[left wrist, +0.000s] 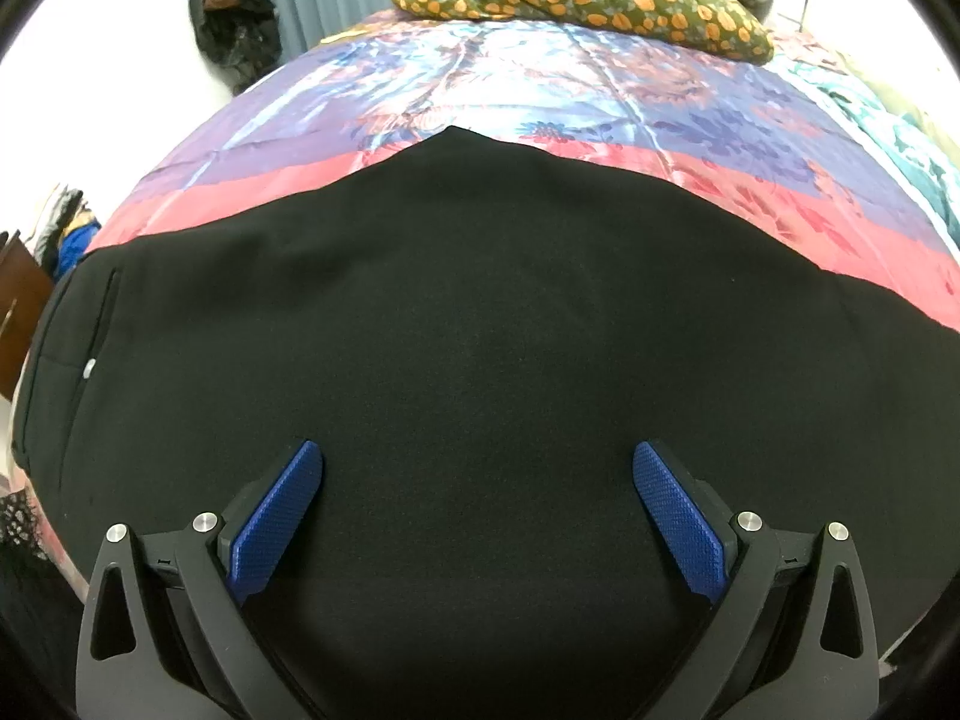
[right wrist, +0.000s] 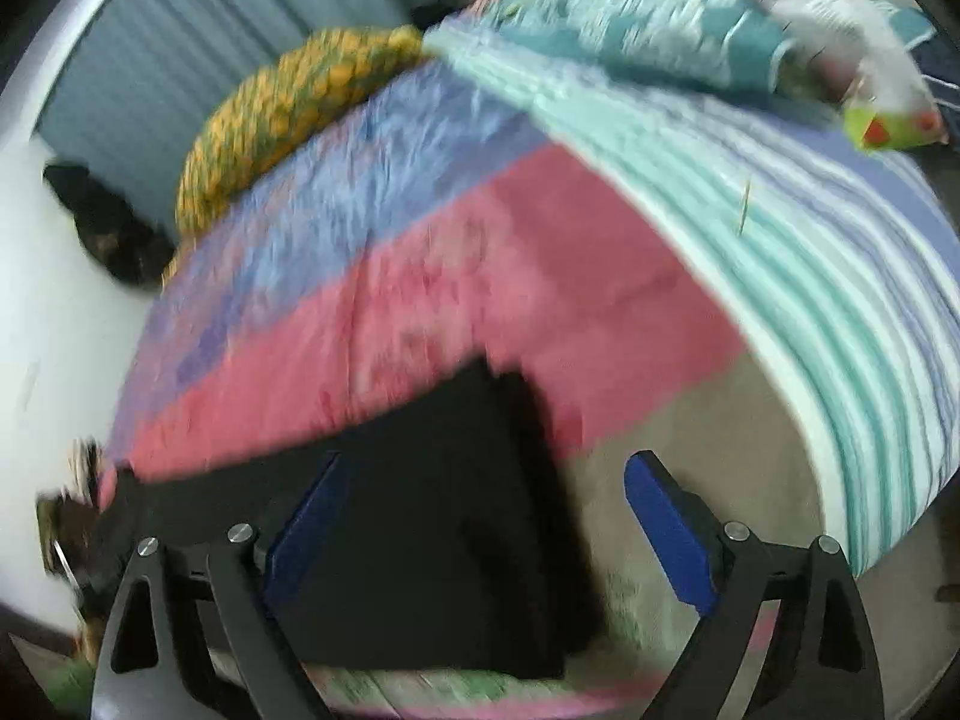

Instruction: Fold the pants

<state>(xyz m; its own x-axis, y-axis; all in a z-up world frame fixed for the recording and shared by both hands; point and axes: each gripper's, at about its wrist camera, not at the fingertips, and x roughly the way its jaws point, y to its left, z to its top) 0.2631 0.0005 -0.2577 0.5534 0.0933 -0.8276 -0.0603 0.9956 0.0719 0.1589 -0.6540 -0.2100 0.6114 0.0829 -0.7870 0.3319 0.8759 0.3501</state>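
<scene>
In the left wrist view, your left gripper (left wrist: pixel 477 501) hangs wide open just over the black pants (left wrist: pixel 420 330). It grips nothing. The pants lie flat across the colourful bedspread (left wrist: pixel 540 96), probably spread out to prepare the fold.

In the right wrist view, which is blurred, your right gripper (right wrist: pixel 483 507) is also wide open and empty. It looks at the end of the pants (right wrist: pixel 432 516), perhaps the part to catch next.
</scene>
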